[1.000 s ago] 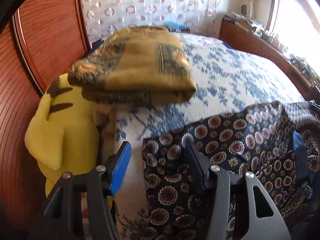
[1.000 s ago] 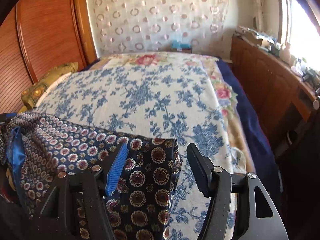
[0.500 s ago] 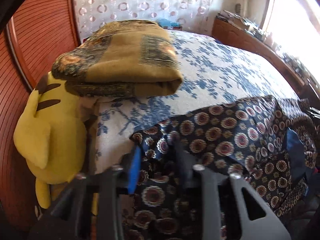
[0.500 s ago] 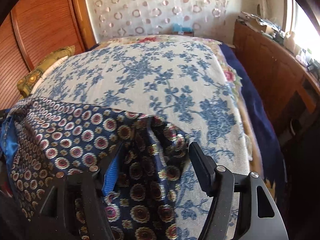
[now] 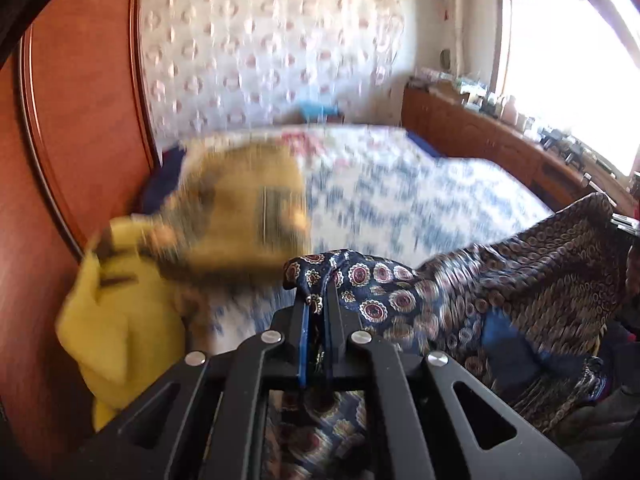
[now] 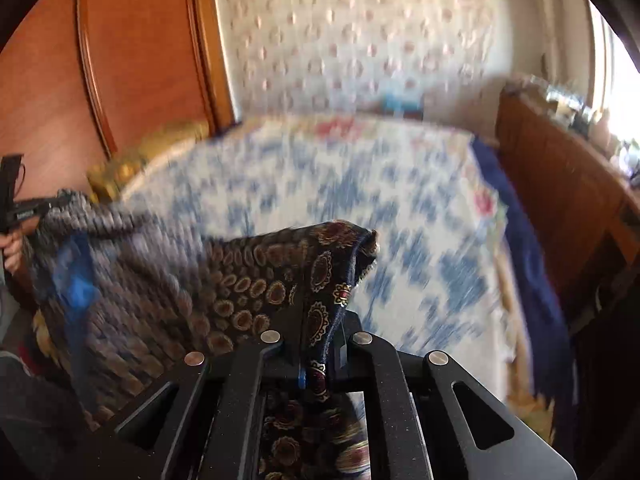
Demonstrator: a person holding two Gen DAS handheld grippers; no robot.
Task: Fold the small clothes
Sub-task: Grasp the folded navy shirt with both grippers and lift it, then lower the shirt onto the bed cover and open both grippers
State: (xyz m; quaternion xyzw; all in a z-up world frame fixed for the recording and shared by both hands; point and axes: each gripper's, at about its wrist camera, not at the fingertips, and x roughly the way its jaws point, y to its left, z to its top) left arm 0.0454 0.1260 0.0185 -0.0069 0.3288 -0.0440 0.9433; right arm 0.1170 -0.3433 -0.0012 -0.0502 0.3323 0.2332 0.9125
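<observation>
Bedroom with a wide bed under a white bedspread printed with blue flowers (image 5: 420, 200), seen blurred in both wrist views; reddish-brown wooden wardrobe panelling (image 5: 80, 120) along the left edge, white curtain with pale ring motifs (image 5: 260, 60) at the far wall, low wooden sideboard (image 5: 480, 140) beneath a bright window at right. Folded mustard-yellow patterned blanket (image 5: 240, 220) lying on the near left part of the bed, with a yellow plush toy (image 5: 116, 320) just beside it against the panelling. Left gripper (image 5: 316, 300) with black fingers and blue pads, jaws just brought together and now clamped on one corner of the navy-blue garment with round red-and-gold medallion print (image 5: 400, 296), the pinched corner standing up above the fingertips. Same garment stretching away to the right in the left wrist view, raised off the bedspread, a plain blue patch of its lining (image 5: 500, 328) showing among the folds. Right gripper (image 6: 324, 320) likewise just closed and now gripping the opposite corner of the garment, cloth folded over the fingertips and hanging down between the fingers. Cloth spanning leftward in the right wrist view toward the other gripper's black frame at the picture's left edge, with part of a hand (image 6: 12, 252) visible below that frame.
</observation>
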